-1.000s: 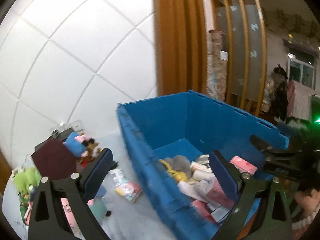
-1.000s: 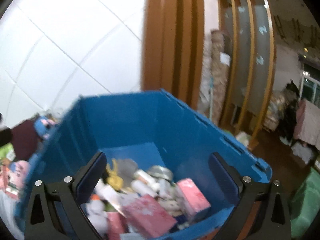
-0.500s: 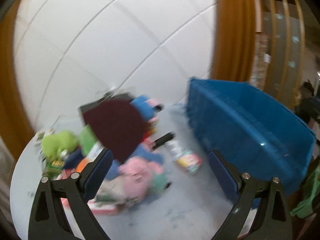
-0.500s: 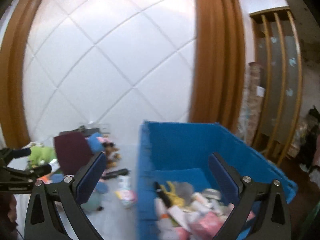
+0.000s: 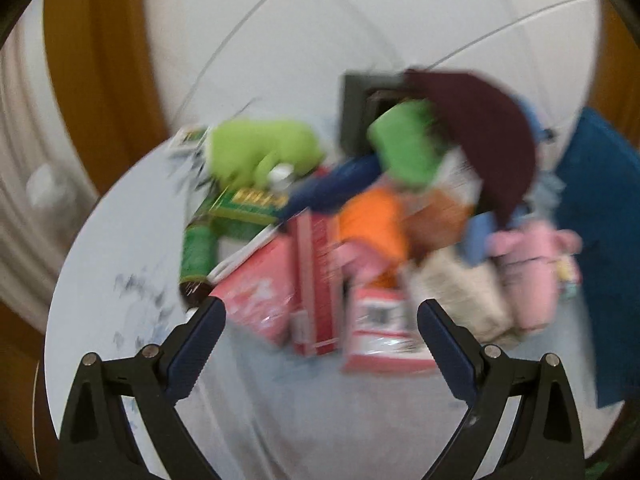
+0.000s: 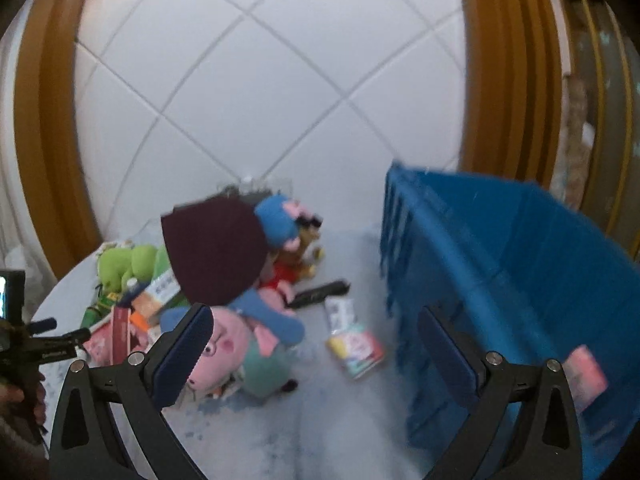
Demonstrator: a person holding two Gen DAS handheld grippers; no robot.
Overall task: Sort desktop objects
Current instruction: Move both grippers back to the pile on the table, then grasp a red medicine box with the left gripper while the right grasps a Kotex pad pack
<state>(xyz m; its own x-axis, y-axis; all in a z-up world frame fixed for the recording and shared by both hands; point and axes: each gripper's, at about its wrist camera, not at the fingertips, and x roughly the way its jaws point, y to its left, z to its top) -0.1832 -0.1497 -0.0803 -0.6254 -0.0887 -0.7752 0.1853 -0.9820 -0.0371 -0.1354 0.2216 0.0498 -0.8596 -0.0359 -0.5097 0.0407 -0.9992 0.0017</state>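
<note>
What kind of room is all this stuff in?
Probably a home living or dining room: a round white table heaped with plush toys, a white diamond-quilted padded wall framed in orange-brown wood, and a blue plastic storage crate.

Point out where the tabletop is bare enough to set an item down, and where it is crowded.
Bare table lies in front of the pile, between the pink pig plush and the blue bin, apart from a small packet. Another bare patch lies left of the green bottle. The heap around the maroon cloth is crowded.
</note>
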